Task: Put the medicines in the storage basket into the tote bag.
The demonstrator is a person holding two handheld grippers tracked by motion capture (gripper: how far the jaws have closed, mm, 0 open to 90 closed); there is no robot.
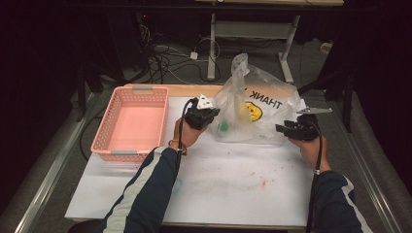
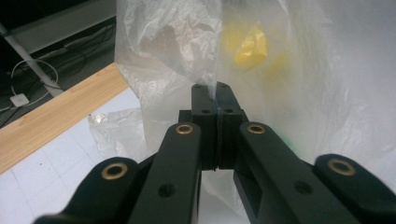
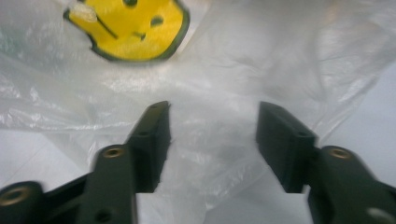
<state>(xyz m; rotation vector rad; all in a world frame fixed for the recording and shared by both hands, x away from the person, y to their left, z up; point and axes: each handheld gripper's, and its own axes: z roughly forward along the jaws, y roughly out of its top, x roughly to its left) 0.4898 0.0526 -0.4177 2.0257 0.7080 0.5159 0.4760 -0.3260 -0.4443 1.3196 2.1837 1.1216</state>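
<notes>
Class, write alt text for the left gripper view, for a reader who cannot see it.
The left gripper, jaws shut, pinches a fold of a clear plastic bag that rises in front of it. Something yellow shows blurred through the plastic, and the white table with its wooden edge lies to the left.

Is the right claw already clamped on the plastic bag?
No: the right claw stands wide open, with the plastic bag lying between its jaws.
</notes>
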